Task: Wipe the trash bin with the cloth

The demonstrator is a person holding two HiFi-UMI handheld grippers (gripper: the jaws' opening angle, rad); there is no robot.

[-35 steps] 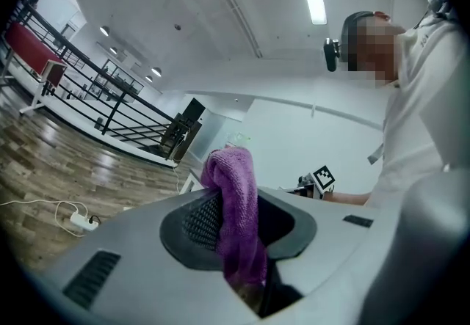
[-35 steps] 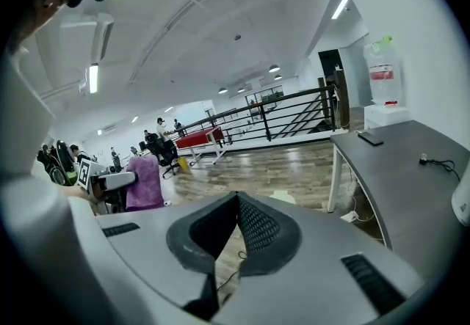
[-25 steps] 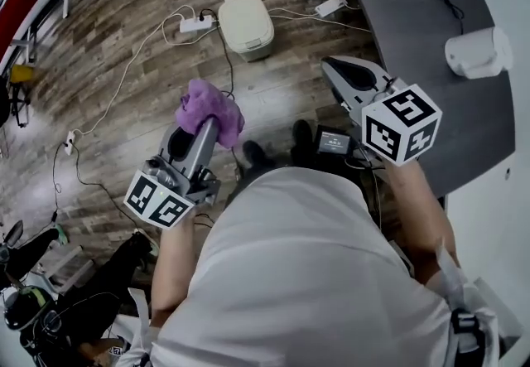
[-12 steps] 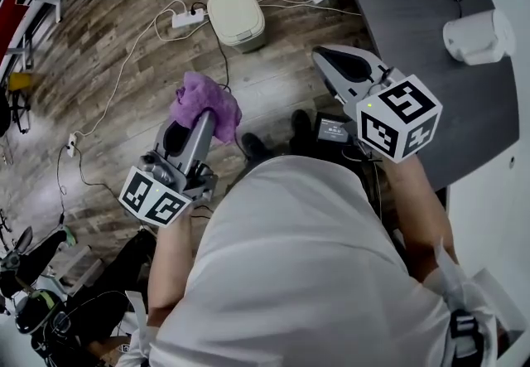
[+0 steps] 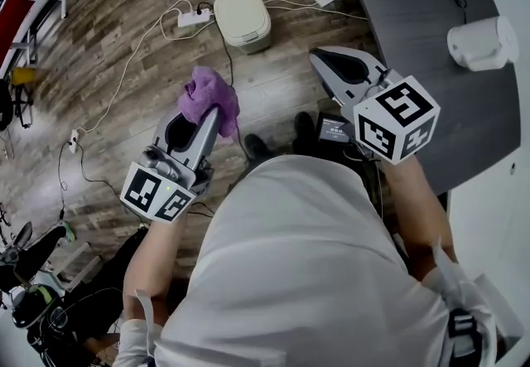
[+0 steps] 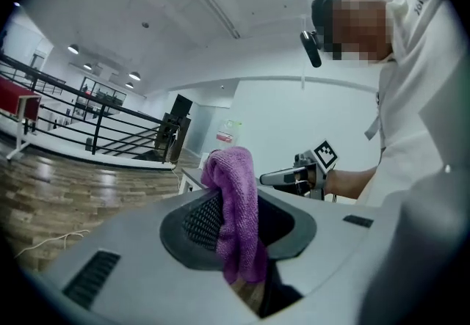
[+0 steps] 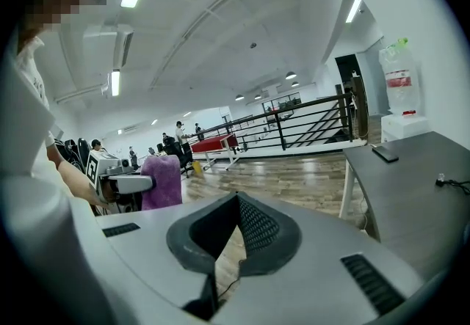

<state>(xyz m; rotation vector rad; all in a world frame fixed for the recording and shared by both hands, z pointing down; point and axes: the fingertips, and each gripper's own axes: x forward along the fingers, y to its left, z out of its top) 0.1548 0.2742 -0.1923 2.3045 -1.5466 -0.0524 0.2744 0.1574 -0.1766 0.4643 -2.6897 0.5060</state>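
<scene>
A: What takes up the most room?
B: The wood floor (image 5: 124, 34), then the dark desk (image 5: 414, 26) along the right side. A person (image 5: 306, 274) in a white top stands between them, seen from above, with 1 gripper in each hand.

A: Where is the bin?
B: The bin (image 5: 243, 17) sits on the floor ahead of the person, near the desk leg. It is white and its lid is down. Nothing touches it.

A: And the 2 grippers?
B: The left gripper (image 5: 209, 113) is held out over the floor and points toward the bin, well apart from it. Its jaws stand partly apart and clamp a wad of fabric. The right gripper (image 5: 321, 60) hangs by the desk edge with its jaws pressed together and nothing between them.

A: So the cloth is in the left one?
B: Yes. The purple cloth (image 5: 209, 96) is bunched at the jaw tips and drapes down between them. It is in the air, short of the bin.

A: Anything smaller?
B: A white roll (image 5: 480, 42) lies on the desk. A strip (image 5: 195, 19) lies just left of the bin, with cords (image 5: 124, 75) trailing across the floor.
</scene>
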